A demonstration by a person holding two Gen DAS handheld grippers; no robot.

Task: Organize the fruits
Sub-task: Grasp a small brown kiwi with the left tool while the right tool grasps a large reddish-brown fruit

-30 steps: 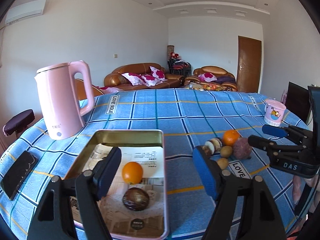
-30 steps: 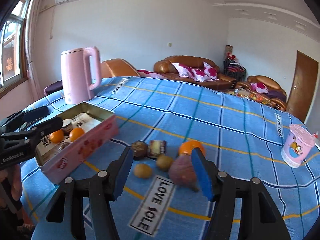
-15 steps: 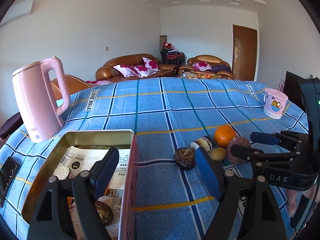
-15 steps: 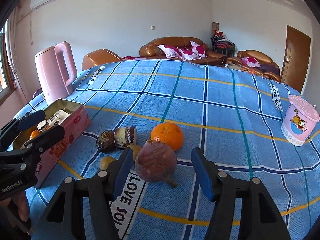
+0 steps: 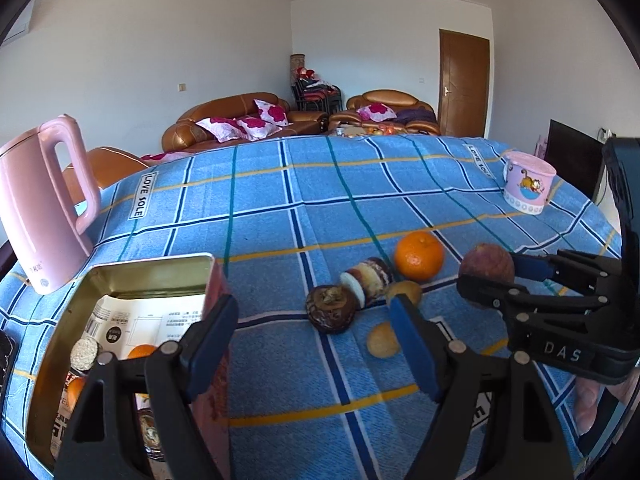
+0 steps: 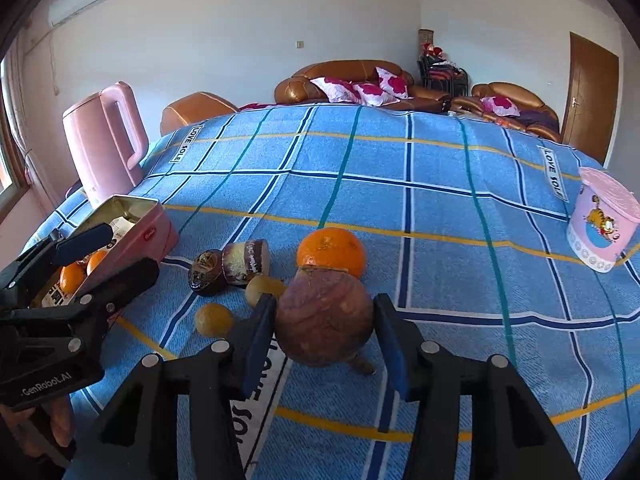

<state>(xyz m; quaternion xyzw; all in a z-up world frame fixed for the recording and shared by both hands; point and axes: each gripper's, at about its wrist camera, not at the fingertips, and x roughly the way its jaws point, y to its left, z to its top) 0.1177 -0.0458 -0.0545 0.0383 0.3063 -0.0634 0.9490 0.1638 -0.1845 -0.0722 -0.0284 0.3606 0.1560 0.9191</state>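
While I brought the right claw (image 6: 324,330) down over the big purplish fruit (image 6: 324,316), its jaws had just been closing, and they stood on either side of the fruit, very near its skin; whether the pads already pressed on it I could not tell. I judged this the start of a lift toward the tin (image 5: 132,276), which sat at the near left of the blue checked surface (image 5: 320,192) with oranges already inside, so it looked like the collecting place. The fruit rested on the cloth just in front of the loose orange (image 6: 331,252), close enough that a careless squeeze might nudge it. My left claw (image 5: 312,344) hung with its jaws wide apart and nothing between them, beside the tin's right wall, facing the small leftovers: a dark round fruit (image 5: 331,309), a cut piece (image 5: 366,278) and two small yellowish fruits (image 5: 383,340), all clustered near each other, well away from the pink kettle (image 5: 40,204) and the pink cup (image 5: 528,182).
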